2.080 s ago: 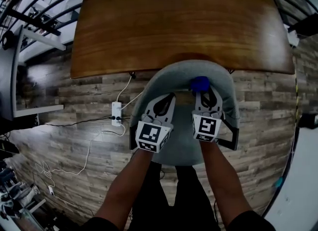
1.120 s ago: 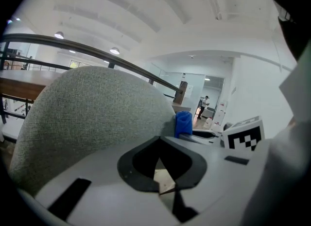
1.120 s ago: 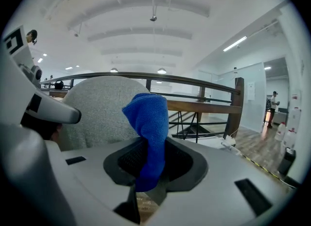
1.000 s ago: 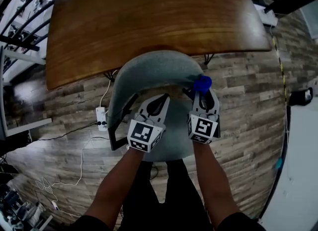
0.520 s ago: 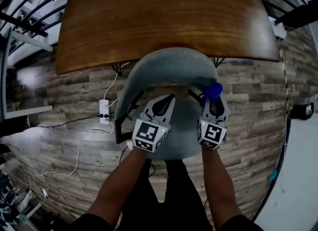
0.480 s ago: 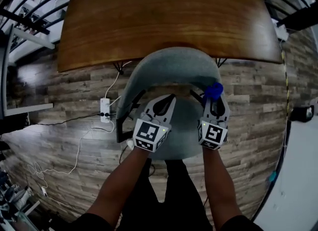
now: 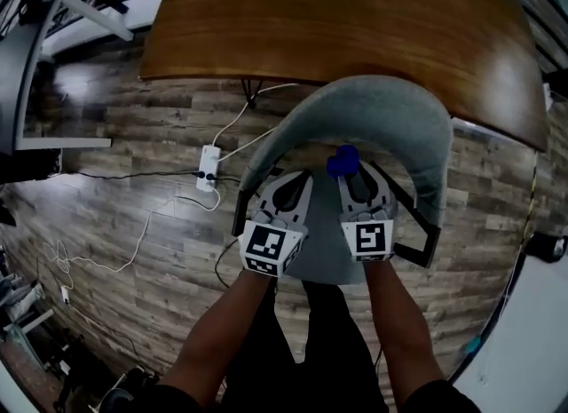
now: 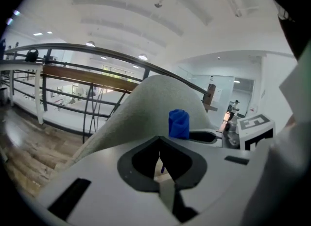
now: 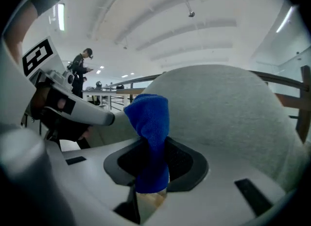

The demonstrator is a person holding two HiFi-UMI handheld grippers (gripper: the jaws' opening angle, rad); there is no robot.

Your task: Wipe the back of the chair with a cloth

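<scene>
The grey chair's curved back (image 7: 373,107) arcs in front of both grippers in the head view. My right gripper (image 7: 348,171) is shut on a bunched blue cloth (image 7: 342,160), which stands up between its jaws over the seat, inside the curve of the back. In the right gripper view the blue cloth (image 9: 149,137) sits close before the grey chair back (image 9: 223,108); I cannot tell if they touch. My left gripper (image 7: 295,180) is shut and empty, just left of the right one. The left gripper (image 8: 159,158) view shows the cloth (image 8: 178,124) against the chair back (image 8: 146,106).
A wooden table (image 7: 355,20) stands just beyond the chair. On the plank floor to the left lie a white power strip (image 7: 209,166) and trailing cables (image 7: 133,242). The chair's black armrest frame (image 7: 424,244) juts out at the right. Railings show in the left gripper view.
The right gripper has carried the cloth from the right end of the chair back leftward, to the inner side near its middle. The left gripper stays beside it, still shut.
</scene>
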